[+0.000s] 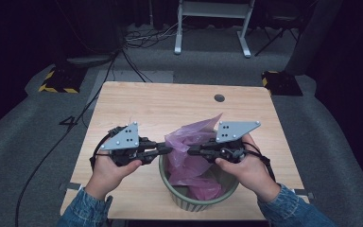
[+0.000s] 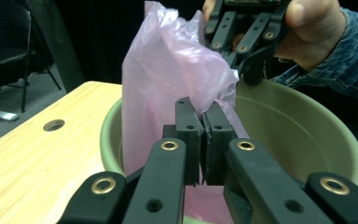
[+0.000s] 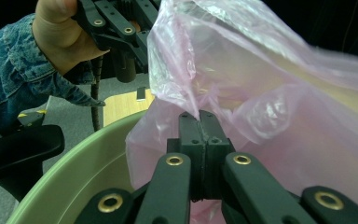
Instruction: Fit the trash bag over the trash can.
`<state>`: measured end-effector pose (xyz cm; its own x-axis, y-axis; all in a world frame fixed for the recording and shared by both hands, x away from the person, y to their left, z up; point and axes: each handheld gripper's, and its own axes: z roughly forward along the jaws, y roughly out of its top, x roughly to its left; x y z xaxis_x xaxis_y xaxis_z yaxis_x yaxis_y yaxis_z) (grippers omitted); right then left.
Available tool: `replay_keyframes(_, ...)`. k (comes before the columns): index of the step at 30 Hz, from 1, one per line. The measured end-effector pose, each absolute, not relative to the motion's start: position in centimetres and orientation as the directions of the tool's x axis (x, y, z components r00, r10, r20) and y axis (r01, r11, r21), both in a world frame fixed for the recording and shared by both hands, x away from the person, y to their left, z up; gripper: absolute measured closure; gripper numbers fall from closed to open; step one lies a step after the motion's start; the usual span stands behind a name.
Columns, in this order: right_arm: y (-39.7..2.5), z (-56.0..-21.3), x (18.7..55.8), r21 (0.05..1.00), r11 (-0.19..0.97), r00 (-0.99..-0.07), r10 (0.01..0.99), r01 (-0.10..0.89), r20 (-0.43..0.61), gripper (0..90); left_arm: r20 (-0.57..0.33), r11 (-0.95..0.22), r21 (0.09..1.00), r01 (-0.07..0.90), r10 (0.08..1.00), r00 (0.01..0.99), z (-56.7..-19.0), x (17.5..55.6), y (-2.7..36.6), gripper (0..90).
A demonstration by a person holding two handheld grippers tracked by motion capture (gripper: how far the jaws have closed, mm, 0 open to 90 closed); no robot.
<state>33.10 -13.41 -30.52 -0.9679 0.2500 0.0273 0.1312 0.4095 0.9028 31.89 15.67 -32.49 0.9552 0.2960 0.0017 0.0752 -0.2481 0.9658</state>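
both grippers are pinching the pink plastic bag over the green bin, which stands at the near edge of the wooden table; the bag's lower part hangs down inside the bin while its top rises above the rim. the left gripper is clenched on the bag's left edge and the right gripper is clenched on its right edge, the two tips near each other. this looks like the step of opening the bag to line the bin, and the next move probably calls for drawing the two grips apart and bringing the film out over the rim on opposite sides without letting it slip. the left gripper view shows its jaws pressed together on a fold of film, with the bin's bare inner wall behind, which the high view hardly reveals; the right gripper view shows film billowing loose above its closed jaws, and the high view alone gives the bin's place on the table
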Motion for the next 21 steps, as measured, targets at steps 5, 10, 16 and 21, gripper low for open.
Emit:
replay_keyframes(5,-14.6,-29.9,32.6,0.906,0.400,-0.966,0.258,0.140,0.036,90.0,-0.006,-0.244,0.966,0.084,0.306,0.952,-32.6,31.9,15.9,88.3)
replay_keyframes(10,-15.7,-29.3,32.1,0.910,0.389,-0.962,0.270,0.143,0.036,90.0,-0.006,-0.245,0.966,0.085,0.304,0.953,-32.7,32.0,15.8,88.1)
replay_keyframes(16,-16.8,-28.7,31.8,0.918,0.368,-0.957,0.286,0.150,0.042,81.7,-0.007,-0.253,0.964,0.088,0.304,0.952,-32.8,32.0,15.9,87.6)
replay_keyframes(21,-17.9,-27.5,31.8,0.925,0.355,-0.949,0.314,0.134,0.017,78.8,-0.011,-0.259,0.961,0.094,0.304,0.952,-32.9,32.0,15.7,86.8)
